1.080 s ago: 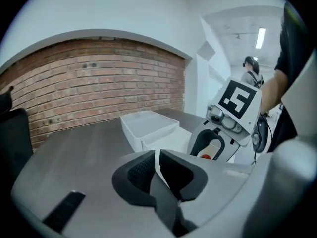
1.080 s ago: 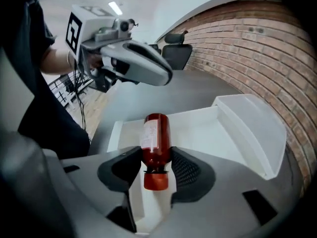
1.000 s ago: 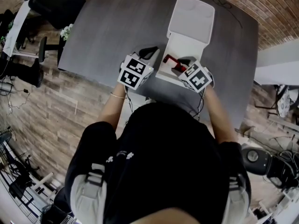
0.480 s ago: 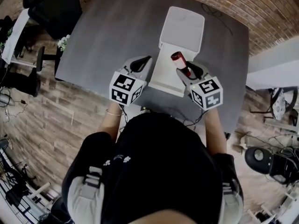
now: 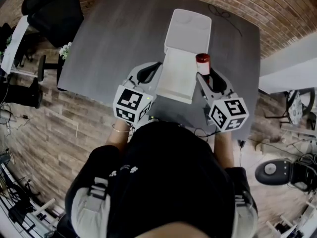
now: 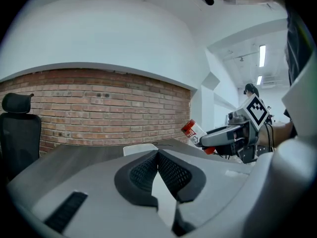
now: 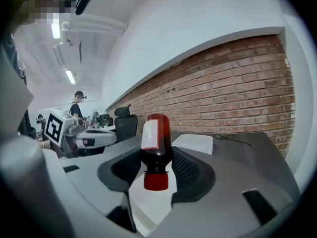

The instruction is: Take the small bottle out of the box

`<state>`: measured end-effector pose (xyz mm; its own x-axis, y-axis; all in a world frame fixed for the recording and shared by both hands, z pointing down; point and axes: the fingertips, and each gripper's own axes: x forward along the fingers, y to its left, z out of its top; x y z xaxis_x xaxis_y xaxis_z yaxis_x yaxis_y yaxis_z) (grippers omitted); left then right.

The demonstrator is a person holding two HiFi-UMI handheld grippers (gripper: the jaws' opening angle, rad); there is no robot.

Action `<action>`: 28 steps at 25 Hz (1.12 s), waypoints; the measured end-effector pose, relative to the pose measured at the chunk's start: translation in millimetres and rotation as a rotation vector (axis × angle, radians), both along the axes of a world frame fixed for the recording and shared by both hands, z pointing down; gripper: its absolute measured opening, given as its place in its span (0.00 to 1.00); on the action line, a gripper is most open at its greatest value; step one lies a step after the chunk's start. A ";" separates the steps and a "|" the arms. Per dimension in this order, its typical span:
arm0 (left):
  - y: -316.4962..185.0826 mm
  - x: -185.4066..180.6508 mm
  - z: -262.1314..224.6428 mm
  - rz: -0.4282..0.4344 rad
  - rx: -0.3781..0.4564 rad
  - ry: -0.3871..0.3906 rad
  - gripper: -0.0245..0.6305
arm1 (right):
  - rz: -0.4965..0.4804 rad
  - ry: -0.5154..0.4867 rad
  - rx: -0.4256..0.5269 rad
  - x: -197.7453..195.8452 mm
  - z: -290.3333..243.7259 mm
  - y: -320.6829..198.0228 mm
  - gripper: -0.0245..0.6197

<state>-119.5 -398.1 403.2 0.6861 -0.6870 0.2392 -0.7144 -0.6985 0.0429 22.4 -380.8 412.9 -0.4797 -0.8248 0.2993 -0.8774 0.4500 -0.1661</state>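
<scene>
The small dark-red bottle (image 5: 203, 62) with a white label and red cap is clamped in my right gripper (image 5: 206, 76), lifted above the table just right of the white box (image 5: 174, 87). In the right gripper view the bottle (image 7: 156, 142) sits across the jaws, cap end toward the camera. The box lies open on the grey table (image 5: 114, 38), its lid (image 5: 187, 29) folded away to the far side. My left gripper (image 5: 148, 73) hovers at the box's left side, shut with nothing in it; its pads (image 6: 168, 170) meet.
A black office chair (image 5: 54, 9) stands off the table's far left corner. A thin cable (image 5: 225, 15) lies on the table beyond the lid. A brick wall (image 7: 233, 88) runs behind the table. The table's near edge is just below both grippers.
Both grippers have risen. The right one has lifted the bottle out of the box, turned it, and carried it to the right of the box.
</scene>
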 end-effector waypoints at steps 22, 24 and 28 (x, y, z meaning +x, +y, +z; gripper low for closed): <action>1.3 -4.8 -18.8 -0.004 0.028 0.000 0.04 | 0.032 -0.063 0.060 -0.3 -30.5 8.0 0.34; 0.8 -4.2 -18.2 -0.002 0.030 -0.005 0.04 | 0.031 -0.062 0.060 0.0 -29.9 7.8 0.34; 0.5 -4.2 -20.8 -0.006 0.041 -0.004 0.04 | 0.028 -0.055 0.065 0.1 -30.9 9.7 0.34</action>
<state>-123.6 -397.6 382.4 0.6808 -0.7005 0.2141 -0.7189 -0.6951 0.0114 22.4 -371.2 382.0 -0.4704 -0.8549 0.2188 -0.8802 0.4368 -0.1857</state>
